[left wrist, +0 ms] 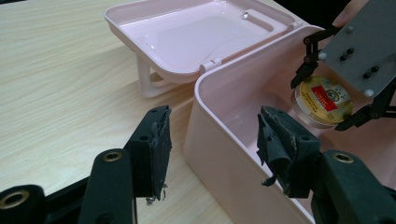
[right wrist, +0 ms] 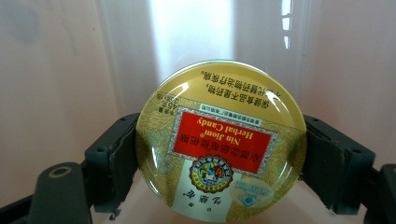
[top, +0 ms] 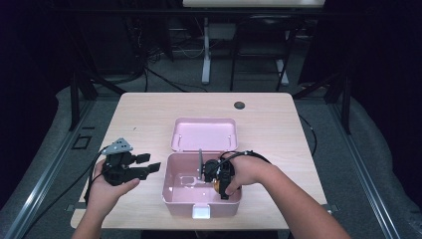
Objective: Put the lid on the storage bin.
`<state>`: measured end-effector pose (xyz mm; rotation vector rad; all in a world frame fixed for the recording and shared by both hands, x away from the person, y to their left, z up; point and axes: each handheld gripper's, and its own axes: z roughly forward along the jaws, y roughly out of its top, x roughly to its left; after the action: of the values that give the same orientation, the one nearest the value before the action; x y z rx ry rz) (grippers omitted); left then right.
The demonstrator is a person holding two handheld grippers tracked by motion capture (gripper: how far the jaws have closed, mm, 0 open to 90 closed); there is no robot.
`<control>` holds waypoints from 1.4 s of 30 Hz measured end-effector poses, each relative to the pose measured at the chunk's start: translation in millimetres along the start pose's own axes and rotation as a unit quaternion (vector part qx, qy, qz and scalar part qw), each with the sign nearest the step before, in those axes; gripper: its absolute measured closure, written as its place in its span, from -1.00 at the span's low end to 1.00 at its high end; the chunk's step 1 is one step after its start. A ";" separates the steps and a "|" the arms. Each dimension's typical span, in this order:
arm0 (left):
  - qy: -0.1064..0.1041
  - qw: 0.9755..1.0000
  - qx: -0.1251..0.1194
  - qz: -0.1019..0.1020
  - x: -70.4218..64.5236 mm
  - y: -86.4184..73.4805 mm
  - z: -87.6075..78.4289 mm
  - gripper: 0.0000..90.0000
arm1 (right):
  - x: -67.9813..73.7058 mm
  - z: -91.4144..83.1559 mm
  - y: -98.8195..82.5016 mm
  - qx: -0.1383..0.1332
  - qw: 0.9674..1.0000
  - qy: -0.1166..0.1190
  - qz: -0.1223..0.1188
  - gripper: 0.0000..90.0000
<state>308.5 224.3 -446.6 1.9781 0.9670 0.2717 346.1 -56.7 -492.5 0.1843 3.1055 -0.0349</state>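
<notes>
the candy tin sits clamped by its rim in the right gripper, low inside the pink box near the desk's front edge. light, rigid, glossy: likely slippery. the left gripper hangs apart beside the box.

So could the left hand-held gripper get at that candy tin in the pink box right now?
Probably not cleanly. The left hand-held gripper hangs open outside the pink box, whose top is open, but the right hand-held gripper is already clamped across the candy tin, and that hand covers it from above.
</notes>
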 end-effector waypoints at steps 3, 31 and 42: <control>0.000 1.000 0.000 0.000 -0.2 0.1 0.0 -0.01 | 0.2 1.9 0.8 -0.001 1.000 0.000 -0.002 -0.56; 0.000 1.000 0.003 0.002 -1.3 -0.4 2.6 -0.01 | -0.5 18.0 -0.2 -0.019 1.000 0.011 0.005 -0.57; -0.001 1.000 0.003 0.002 -2.4 -0.5 3.9 -0.01 | -2.2 13.2 -2.2 -0.034 0.999 0.005 0.001 -0.68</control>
<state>308.7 220.2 -448.8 1.9864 0.9641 0.2688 348.4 -59.5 -505.5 0.1855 3.1101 0.0720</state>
